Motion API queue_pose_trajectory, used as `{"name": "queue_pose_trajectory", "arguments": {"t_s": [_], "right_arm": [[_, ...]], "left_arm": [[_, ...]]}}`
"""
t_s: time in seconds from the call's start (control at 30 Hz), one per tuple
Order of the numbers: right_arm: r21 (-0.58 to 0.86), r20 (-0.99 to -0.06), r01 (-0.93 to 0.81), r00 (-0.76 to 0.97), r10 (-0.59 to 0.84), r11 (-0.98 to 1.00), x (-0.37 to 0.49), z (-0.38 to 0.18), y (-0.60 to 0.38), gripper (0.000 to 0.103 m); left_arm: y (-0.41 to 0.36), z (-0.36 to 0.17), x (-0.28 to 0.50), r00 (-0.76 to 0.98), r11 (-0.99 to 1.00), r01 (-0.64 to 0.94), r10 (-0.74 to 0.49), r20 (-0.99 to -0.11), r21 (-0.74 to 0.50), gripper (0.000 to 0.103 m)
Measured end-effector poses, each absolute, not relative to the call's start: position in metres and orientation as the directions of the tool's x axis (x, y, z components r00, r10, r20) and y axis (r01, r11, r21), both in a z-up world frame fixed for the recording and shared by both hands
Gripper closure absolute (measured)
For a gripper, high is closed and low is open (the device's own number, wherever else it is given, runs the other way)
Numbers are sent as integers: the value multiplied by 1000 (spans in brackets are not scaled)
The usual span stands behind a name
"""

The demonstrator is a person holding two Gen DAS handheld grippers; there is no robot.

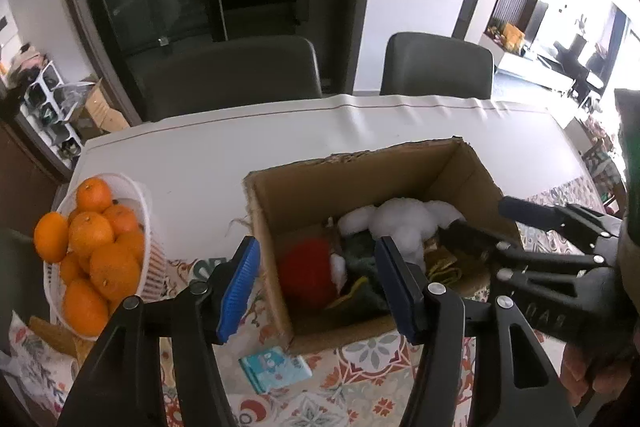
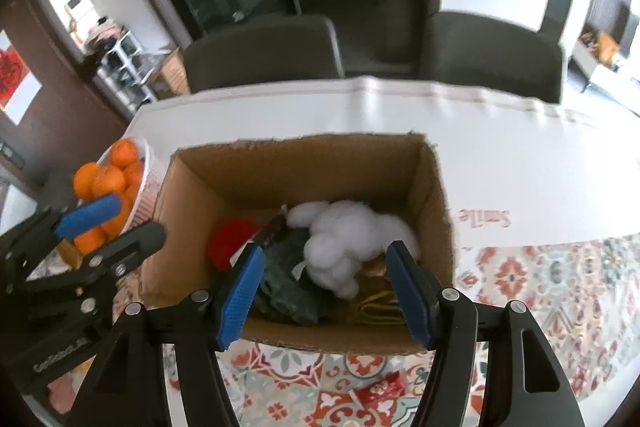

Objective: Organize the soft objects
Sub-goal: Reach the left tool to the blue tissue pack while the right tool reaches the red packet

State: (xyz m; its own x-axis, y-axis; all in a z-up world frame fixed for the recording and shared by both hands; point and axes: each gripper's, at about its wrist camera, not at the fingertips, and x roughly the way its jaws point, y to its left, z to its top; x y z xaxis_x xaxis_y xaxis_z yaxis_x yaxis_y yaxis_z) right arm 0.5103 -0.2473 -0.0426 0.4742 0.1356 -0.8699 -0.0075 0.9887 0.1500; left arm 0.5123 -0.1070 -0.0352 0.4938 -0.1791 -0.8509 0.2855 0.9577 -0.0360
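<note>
Blue ribbed pads line both grippers, and each stands wide open with nothing between its jaws. The left gripper [image 1: 316, 283] hangs over the near-left corner of the cardboard box [image 1: 320, 179], while the right gripper [image 2: 324, 291] is poised above the box's near wall, its jaws framing the contents. Nearest of all, on the patterned cloth in front of the box, lie a small pale-blue packet [image 1: 275, 367] and a red wrapped item [image 2: 378, 393]; whether either counts as soft I cannot tell.

Inside the box sit the soft things: a white fluffy toy [image 2: 348, 243] on top, a dark green cloth [image 2: 288, 283] beneath it, a red plush ball [image 1: 306, 273] on the left, and something yellow [image 2: 376, 307] at the near right.

My judgement is that the step in hand is settling the pile. To do it well, only 1 gripper should go in at a time, since the 2 are close together over the opening. Press or pinch the white toy at its bulk, not at a loose limb, and keep the jaws off the thin cardboard rim so the box does not tip.

Beyond the box, the white basket of oranges [image 1: 148, 223] stands near its left side; stay clear of it. Farther off are the bare white table [image 1: 280, 135] and 2 grey chairs [image 1: 232, 79].
</note>
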Motion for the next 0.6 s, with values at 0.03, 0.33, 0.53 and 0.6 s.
{"name": "queue_pose_trajectory", "arguments": {"t_s": [0.03, 0.33, 0.53, 0.6], "right_arm": [[142, -865, 7, 487, 120, 990, 507, -39, -246, 38], [125, -785, 132, 620, 17, 983, 458, -7, -240, 34], [61, -737, 228, 667, -110, 972, 418, -5, -238, 25], [72, -735, 265, 666, -129, 961, 406, -11, -240, 25]], "left_arm": [[-102, -33, 508, 502, 960, 276, -175, -847, -35, 43], [-80, -20, 472, 564, 979, 203, -145, -813, -33, 37], [-68, -27, 434, 616, 989, 148, -99, -782, -9, 31], [-63, -35, 423, 625, 993, 114, -75, -777, -3, 29]]}}
